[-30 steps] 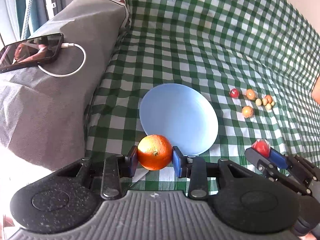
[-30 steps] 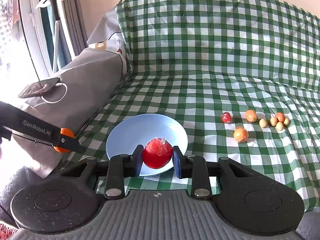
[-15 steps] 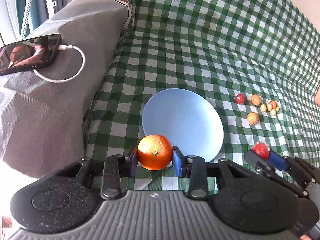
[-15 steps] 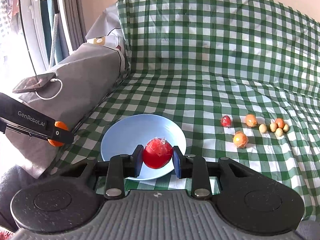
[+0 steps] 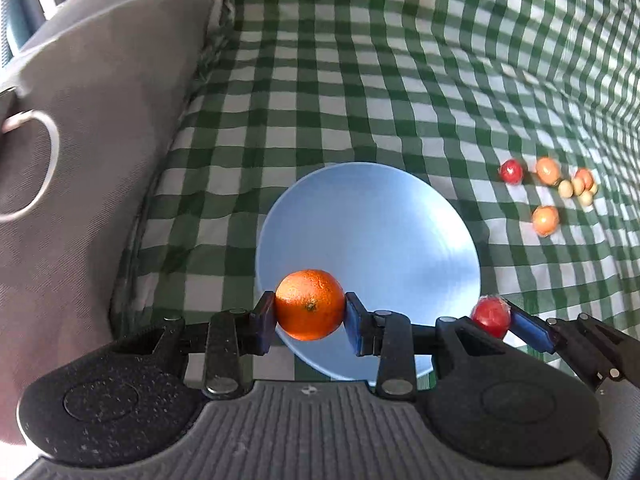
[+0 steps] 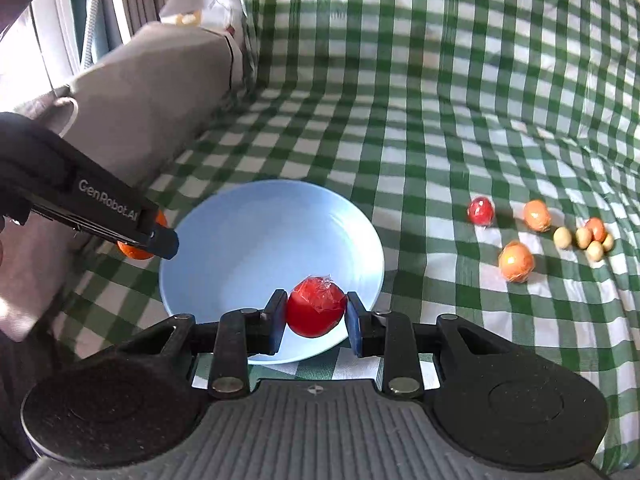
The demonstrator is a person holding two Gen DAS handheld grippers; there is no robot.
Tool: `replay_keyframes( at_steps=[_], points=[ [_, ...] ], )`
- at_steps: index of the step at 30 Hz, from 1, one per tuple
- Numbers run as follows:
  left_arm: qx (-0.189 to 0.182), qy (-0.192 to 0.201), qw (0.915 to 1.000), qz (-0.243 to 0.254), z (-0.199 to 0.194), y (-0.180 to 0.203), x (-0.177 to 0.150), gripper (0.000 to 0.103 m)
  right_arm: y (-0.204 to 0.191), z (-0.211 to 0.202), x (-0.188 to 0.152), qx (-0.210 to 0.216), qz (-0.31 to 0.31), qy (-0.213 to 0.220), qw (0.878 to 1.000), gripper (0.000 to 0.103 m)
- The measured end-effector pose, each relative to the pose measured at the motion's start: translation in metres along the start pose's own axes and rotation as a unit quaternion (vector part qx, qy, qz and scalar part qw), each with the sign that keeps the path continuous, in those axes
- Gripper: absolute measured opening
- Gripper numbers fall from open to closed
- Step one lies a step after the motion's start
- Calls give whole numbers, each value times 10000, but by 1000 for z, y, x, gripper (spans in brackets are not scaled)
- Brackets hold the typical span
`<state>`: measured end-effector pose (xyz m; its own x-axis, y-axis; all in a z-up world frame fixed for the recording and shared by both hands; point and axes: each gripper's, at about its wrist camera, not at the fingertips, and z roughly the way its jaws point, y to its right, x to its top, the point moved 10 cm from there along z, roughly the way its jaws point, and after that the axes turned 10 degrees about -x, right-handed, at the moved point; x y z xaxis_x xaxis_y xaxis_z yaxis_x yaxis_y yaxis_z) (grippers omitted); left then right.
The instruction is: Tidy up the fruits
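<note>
Left wrist view first: the left gripper (image 5: 310, 308) is clamping an orange (image 5: 309, 304) between its blue pads, holding it over the near left edge of the pale blue plate (image 5: 384, 224). The plate is lying on the green checked cloth (image 5: 340, 92). At lower right the right gripper (image 5: 496, 318) is poking in, pinching a red fruit (image 5: 490, 315) beside the plate's near right rim. Well apart, further right on the cloth, a cluster of small fruits (image 5: 552, 188) is sitting: red, orange and pale ones. A grey cushion (image 5: 92, 112) is rising on the left with a white cable loop (image 5: 44, 168) lying on it.

Over to the right wrist view: the right gripper (image 6: 316, 312) is gripping the red fruit (image 6: 316, 306), which is wrapped in clear film, above the plate's (image 6: 256, 240) near rim. The left gripper (image 6: 160, 238) is coming in from the left, its side reading "GenRobot.AI", and it is hiding most of the orange (image 6: 136, 250) at the plate's left edge. The small fruits (image 6: 540, 232) are resting on the cloth (image 6: 400, 80) to the right, well apart from the plate.
</note>
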<state>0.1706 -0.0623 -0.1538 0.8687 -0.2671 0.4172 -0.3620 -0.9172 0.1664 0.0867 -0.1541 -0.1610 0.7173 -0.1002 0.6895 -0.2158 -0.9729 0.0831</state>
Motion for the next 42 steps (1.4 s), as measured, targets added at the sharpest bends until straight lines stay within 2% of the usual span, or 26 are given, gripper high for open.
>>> replay_keyframes(
  at_steps=[14,15,16,17,18,19,21,25,33,38,42],
  points=[
    [75,-220,9994,272,39,8,17,40,0,45,-1,111,-148,-313,9993,33],
    [75,-179,9994,277,38,8,18,45,-1,46,1,163,-160,-307,9993,33],
    [41,-107,9995,279,35,8,21,65,-3,45,4,224,-183,-266,9992,36],
    [33,-4,9996,266,30,8,25,80,-5,43,7,274,-232,-226,9991,42],
    [107,131,9996,233,24,8,28,103,-6,40,10,267,-288,-164,9991,61],
    [199,292,9992,212,16,7,31,103,-6,35,14,207,-325,-80,9992,76],
    [290,421,9982,304,6,9,33,103,-4,25,18,108,-413,49,9991,87],
    [394,317,9981,340,-15,6,12,103,7,-7,16,168,-477,132,9986,96],
    [471,328,9974,425,-67,6,-59,103,38,-78,-7,234,-171,343,9990,101],
    [619,668,9948,450,-94,10,-73,103,28,-113,-18,157,-217,598,9979,102],
    [538,818,9939,499,-112,19,-82,103,23,-138,-19,83,-260,898,9956,102]
  ],
)
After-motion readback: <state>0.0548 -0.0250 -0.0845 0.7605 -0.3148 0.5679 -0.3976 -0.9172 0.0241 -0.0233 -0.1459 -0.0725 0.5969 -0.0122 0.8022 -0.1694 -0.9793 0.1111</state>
